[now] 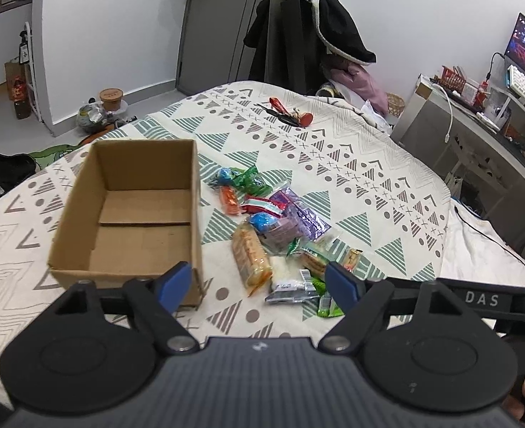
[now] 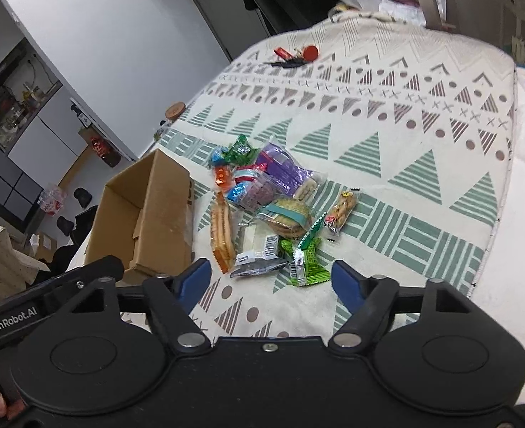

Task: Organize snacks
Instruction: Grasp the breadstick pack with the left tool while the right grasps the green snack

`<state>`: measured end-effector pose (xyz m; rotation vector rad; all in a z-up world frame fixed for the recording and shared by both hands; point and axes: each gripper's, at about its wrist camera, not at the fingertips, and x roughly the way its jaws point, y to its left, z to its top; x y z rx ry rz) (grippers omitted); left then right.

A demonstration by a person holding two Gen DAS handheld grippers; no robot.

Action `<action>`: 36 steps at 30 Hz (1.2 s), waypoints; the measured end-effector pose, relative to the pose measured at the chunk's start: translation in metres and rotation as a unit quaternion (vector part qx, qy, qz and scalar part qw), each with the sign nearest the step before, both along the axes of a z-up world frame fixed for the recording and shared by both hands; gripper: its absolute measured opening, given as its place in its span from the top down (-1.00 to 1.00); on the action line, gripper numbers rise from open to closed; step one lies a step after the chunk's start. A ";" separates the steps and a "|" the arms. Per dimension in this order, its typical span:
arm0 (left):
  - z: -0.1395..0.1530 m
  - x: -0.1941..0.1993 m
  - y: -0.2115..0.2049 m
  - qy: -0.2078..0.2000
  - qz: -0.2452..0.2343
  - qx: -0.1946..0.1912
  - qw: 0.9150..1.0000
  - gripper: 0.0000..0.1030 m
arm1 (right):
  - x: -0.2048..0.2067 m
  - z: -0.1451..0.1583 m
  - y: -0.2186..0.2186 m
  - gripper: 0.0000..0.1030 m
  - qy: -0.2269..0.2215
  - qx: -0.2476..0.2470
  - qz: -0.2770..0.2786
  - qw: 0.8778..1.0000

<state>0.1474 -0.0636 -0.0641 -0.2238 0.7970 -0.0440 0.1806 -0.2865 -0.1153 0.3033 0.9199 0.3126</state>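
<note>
Open brown cardboard box [image 1: 134,214] sits on the patterned bedspread [image 1: 351,164]; inside shows only bare cardboard. Heap of wrapped snacks [image 1: 280,235] lies just beside the box, on its right: orange cracker packet [image 1: 250,256], purple packets [image 2: 284,171], green wrapper [image 2: 303,253]. None is boxed, so the task looks unstarted; the whole pile is left. Left gripper [image 1: 259,278] and right gripper [image 2: 271,276] hover short of the pile, jaws spread wide, holding nothing.
</note>
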 end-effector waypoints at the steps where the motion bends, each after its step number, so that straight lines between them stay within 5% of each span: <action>1: -0.003 0.003 -0.002 0.001 0.000 0.000 1.000 -0.50 | 0.004 -0.004 -0.001 -0.34 0.005 0.002 -0.002 1.000; 5: -0.017 0.020 -0.009 0.015 -0.001 -0.003 1.000 -0.30 | 0.018 -0.018 -0.007 -0.17 0.025 0.021 -0.008 0.999; 12: -0.041 0.051 -0.020 0.036 0.008 0.000 0.999 -0.04 | 0.040 -0.039 -0.010 -0.17 0.050 0.030 -0.008 0.998; 33: -0.112 0.110 -0.036 0.106 0.039 0.022 0.993 0.16 | 0.093 -0.096 -0.003 0.00 0.122 0.037 0.020 0.992; 36: -0.122 0.109 -0.036 0.112 0.043 0.019 0.993 0.39 | 0.097 -0.101 0.002 0.17 0.131 0.033 0.029 0.990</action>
